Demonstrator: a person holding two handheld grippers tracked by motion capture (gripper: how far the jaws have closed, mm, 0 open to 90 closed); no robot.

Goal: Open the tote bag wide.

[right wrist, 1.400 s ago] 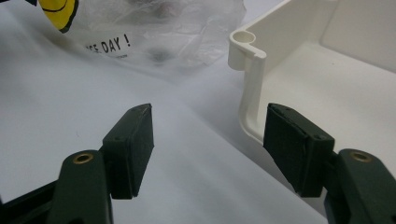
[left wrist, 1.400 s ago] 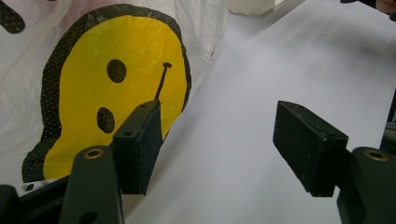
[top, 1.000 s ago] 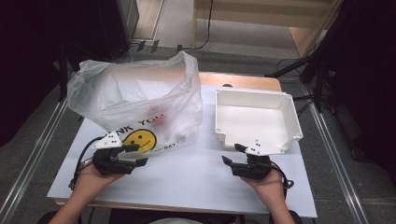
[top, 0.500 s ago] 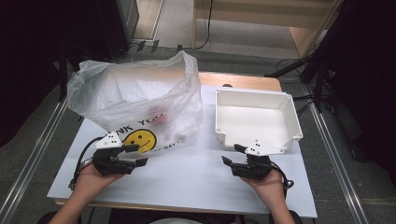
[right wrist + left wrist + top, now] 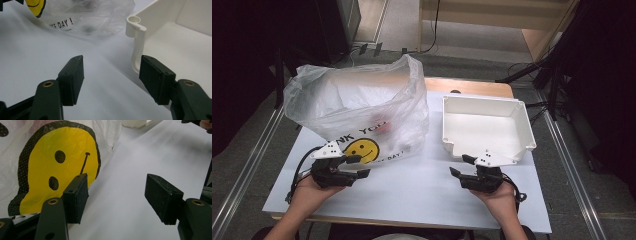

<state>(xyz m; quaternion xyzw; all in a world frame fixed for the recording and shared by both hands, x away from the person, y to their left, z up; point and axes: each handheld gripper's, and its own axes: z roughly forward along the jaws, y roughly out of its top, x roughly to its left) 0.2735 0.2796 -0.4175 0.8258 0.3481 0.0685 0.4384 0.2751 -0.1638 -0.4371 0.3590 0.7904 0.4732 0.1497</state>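
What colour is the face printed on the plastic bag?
Yellow with black outline, on the translucent white plastic bag; clearest in the left gripper view.

Both grippers [image 5: 339,169] [image 5: 477,176] were chunky black things with a white dotted plate on top, black cables trailing back, brass-ringed screw holes and flat rubbery black fingers [image 5: 76,196]. Arms were bare, no sleeves.

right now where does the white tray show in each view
high view: white tray, right of centre, beyond the right tool.
left gripper view: a sliver at the top edge, beyond the bag's corner.
right gripper view: upper right, its corner post just beyond the right-hand pad.
shared landmark: the smiley plastic bag, beside the tray.
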